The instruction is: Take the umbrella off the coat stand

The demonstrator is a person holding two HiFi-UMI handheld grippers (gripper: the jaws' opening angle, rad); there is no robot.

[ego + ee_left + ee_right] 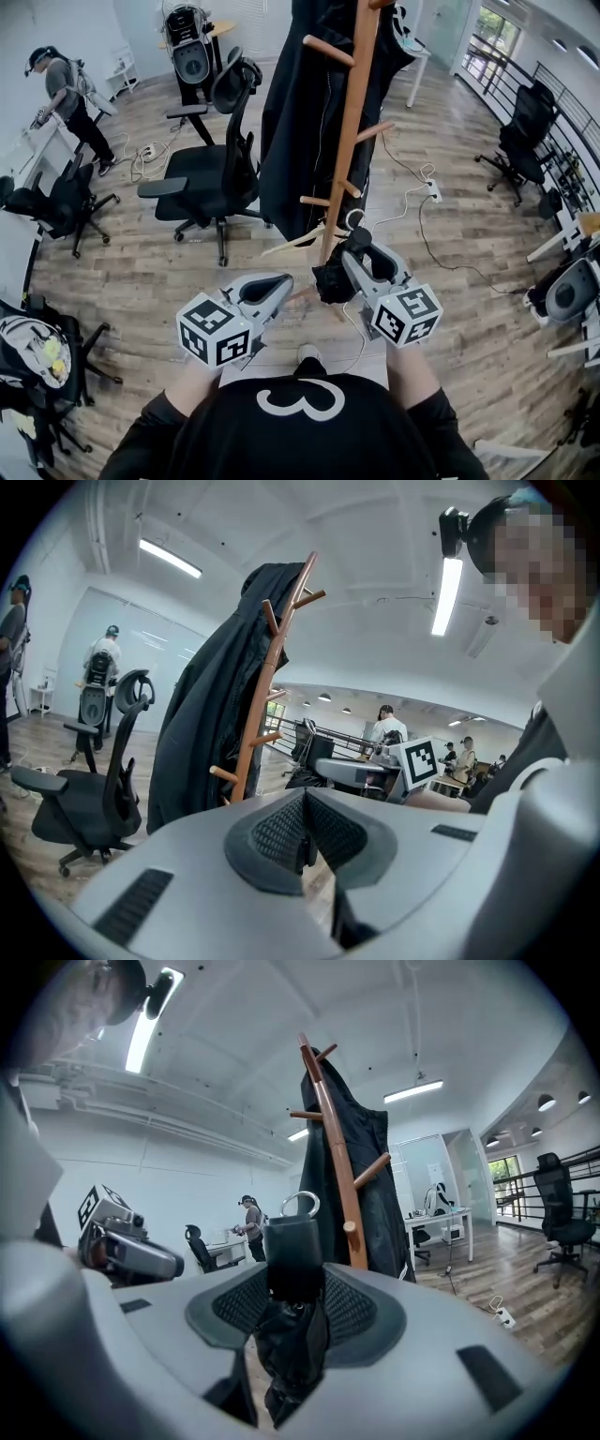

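Observation:
A black folded umbrella (330,279) sits between the jaws of my right gripper (349,258), which is shut on it. In the right gripper view the umbrella (292,1279) stands upright in the right gripper (293,1312). Its metal ring (300,1204) shows just left of the wooden coat stand (336,1157), free of the pegs. The coat stand (349,131) rises just ahead of me with a black coat (305,122) hung on it. My left gripper (279,283) is shut and empty, low and left of the stand. Its pads (281,834) meet with nothing between them.
A black office chair (211,178) stands left of the stand. More chairs sit at the far left (56,206) and right (525,131). A person (66,94) works at the back left. A power strip (433,192) and cables lie on the wooden floor.

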